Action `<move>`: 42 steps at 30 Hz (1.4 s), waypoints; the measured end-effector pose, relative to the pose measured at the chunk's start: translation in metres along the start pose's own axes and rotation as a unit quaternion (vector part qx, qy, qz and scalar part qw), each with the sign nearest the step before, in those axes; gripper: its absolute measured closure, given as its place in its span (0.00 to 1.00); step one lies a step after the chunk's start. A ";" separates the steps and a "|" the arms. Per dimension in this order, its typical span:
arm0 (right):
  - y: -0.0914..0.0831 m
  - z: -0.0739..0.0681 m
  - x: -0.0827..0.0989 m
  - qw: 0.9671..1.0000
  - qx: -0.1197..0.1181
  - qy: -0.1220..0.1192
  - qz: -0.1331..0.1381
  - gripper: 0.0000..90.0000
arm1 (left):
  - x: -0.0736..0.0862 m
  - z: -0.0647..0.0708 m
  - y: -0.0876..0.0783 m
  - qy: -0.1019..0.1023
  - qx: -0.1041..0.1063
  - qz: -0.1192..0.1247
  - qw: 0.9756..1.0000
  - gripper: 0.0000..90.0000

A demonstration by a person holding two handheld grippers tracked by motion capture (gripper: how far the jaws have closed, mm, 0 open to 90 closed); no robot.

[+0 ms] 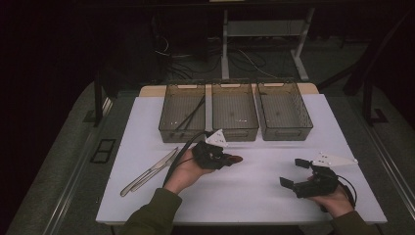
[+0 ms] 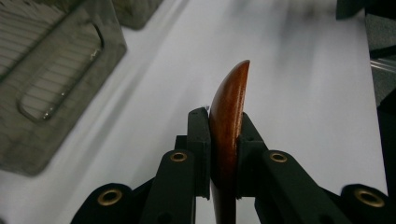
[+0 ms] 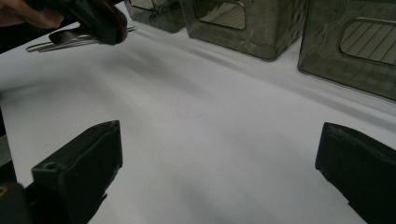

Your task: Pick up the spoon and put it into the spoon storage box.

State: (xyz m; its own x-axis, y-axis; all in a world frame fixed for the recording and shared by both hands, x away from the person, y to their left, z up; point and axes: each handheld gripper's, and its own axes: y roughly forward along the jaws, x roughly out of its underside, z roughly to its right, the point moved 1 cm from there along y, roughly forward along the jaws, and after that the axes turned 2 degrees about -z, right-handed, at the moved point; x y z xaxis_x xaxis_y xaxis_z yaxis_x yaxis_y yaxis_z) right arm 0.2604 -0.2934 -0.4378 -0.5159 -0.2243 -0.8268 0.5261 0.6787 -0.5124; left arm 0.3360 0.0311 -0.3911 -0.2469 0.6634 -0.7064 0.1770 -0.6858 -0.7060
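My left gripper (image 1: 226, 158) hovers over the middle of the white table mat (image 1: 254, 191), just in front of the bins, shut on a brown wooden utensil (image 1: 235, 159). In the left gripper view the smooth, curved wooden piece (image 2: 229, 100) stands clamped between the two black jaws of the left gripper (image 2: 224, 128), its rounded tip poking out past them. My right gripper (image 1: 292, 173) rests low at the front right of the mat, open. In the right gripper view the right gripper (image 3: 217, 172) has nothing between its widely parted jaws.
Three clear grey bins stand in a row at the back: left bin (image 1: 172, 115) with dark slim items inside, middle bin (image 1: 235, 110), right bin (image 1: 285, 110). A metal knife and another piece of cutlery (image 1: 149, 172) lie at the mat's left front.
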 end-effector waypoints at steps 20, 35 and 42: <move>-0.002 0.000 0.000 1.000 -0.001 0.011 0.006 0.01 | -0.070 -0.046 -0.003 -0.006 -0.032 0.029 0.999 0.89; -0.003 0.001 0.000 1.000 -0.007 0.015 0.015 0.01 | -0.105 -0.083 0.015 -0.023 -0.052 0.060 0.997 0.89; -0.003 0.000 -0.001 1.000 -0.010 0.017 0.019 0.01 | -0.110 -0.106 0.033 -0.034 -0.062 0.067 0.995 0.89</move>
State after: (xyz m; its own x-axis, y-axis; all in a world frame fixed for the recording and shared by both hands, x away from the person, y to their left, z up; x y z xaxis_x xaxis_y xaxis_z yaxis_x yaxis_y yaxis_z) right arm 0.2592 -0.2957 -0.4353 -0.5189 -0.1741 -0.8369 0.5319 0.7006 -0.4756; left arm 0.4698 -0.0327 -0.3417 -0.2760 0.5437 -0.7926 0.3277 -0.7220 -0.6094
